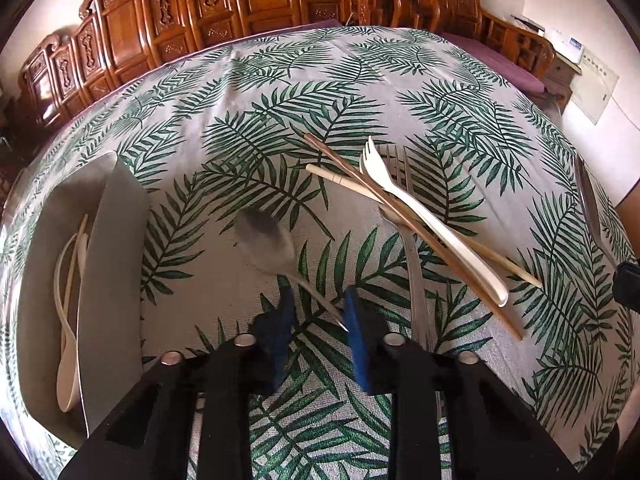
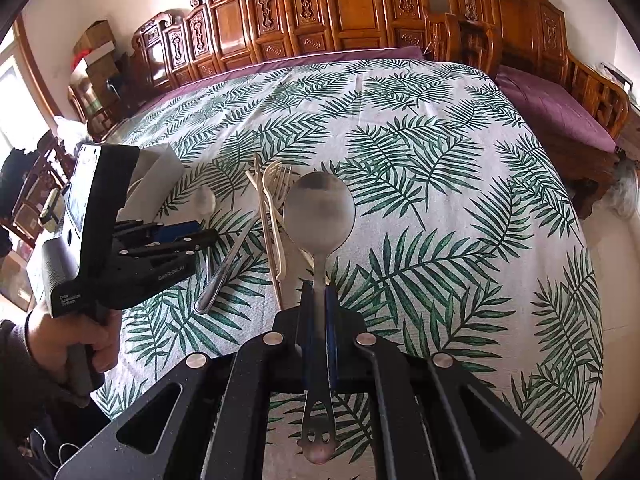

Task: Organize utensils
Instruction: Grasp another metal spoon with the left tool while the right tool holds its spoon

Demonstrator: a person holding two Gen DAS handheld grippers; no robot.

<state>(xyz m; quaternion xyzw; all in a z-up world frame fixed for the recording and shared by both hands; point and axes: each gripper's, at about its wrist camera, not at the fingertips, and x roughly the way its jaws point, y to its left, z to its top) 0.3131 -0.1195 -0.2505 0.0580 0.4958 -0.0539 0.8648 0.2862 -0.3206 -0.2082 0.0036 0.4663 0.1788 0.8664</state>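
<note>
My left gripper (image 1: 318, 312) is open low over the leaf-print cloth, with the handle of a small metal spoon (image 1: 266, 240) running between its blue pads and touching the right one. A pile lies to its right: a metal fork (image 1: 412, 256), a cream plastic fork (image 1: 432, 228), a brown chopstick (image 1: 400, 224) and a pale chopstick (image 1: 496, 258). My right gripper (image 2: 319, 296) is shut on a large metal spoon (image 2: 319, 208), held bowl-forward above the table. The left gripper (image 2: 188, 236) shows in the right wrist view.
A grey divided tray (image 1: 108, 248) stands at the left with a cream spoon (image 1: 66, 364) in one compartment. Carved wooden benches (image 2: 340, 12) with purple cushions run behind the table. The held spoon's edge (image 1: 592, 208) shows at the right of the left wrist view.
</note>
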